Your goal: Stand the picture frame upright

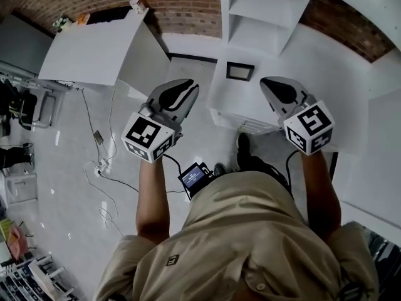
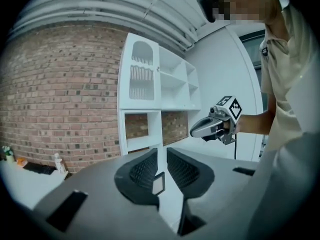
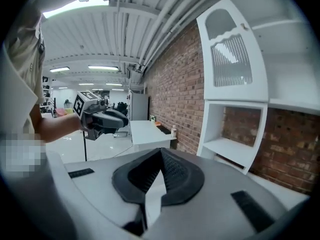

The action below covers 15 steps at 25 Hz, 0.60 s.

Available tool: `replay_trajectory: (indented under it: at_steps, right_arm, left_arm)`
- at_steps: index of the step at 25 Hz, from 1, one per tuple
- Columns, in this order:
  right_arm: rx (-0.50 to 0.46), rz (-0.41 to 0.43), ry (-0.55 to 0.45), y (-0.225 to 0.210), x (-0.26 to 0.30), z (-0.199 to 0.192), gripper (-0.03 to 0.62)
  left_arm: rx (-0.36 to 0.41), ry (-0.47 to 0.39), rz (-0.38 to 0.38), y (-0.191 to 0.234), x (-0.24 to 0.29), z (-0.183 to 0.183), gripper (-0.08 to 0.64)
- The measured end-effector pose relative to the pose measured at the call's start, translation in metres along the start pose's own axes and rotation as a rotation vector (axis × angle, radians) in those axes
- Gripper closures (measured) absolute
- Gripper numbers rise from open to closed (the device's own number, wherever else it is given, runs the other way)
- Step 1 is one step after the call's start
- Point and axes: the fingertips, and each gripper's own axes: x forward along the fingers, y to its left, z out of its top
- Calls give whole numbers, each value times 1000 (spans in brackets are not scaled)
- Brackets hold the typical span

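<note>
Head view first: both tools are up in front of the person, and neither one touches anything. The picture frame (image 1: 240, 71) sits on the white desk (image 1: 294, 55) at about 12 o'clock from the person. The shelf unit (image 1: 263, 8) and the brick wall (image 1: 182, 2) are behind it.

The left tool (image 1: 191, 86) hangs at roughly 8 o'clock of the frame and the right tool (image 1: 270, 85) at roughly 4 o'clock. Off at 10 o'clock there's another white table (image 1: 94, 49), with cables (image 1: 103, 168) trailing over the floor below it.

Left gripper view: its tool (image 2: 161, 150) has the jaws a narrow slit apart with nothing pinched. Through that slit you can see the frame (image 2: 158, 183) way off on the desk, dark border and pale middle. It looks taller than wide there, like it's up on its edge, but I wouldn't swear to it from the head view. The other tool (image 2: 197, 130) floats at 2 o'clock.

Right gripper view: this tool (image 3: 161, 150) has its jaw tips pressed together and is empty. The left one (image 3: 122, 120) shows at 9 o'clock, and the shelf unit (image 3: 240, 84) fills the 2 o'clock side.
</note>
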Motion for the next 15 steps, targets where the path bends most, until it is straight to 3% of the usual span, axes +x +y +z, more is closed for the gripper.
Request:
replay_trajectory:
  at_steps: [9, 15]
  right_arm:
    - [-59, -11, -75, 46, -63, 41, 589]
    - [-58, -22, -69, 61, -89, 42, 589]
  left_arm:
    - [125, -131, -35, -56, -51, 72, 508]
    - [151, -127, -68, -90, -65, 77, 509]
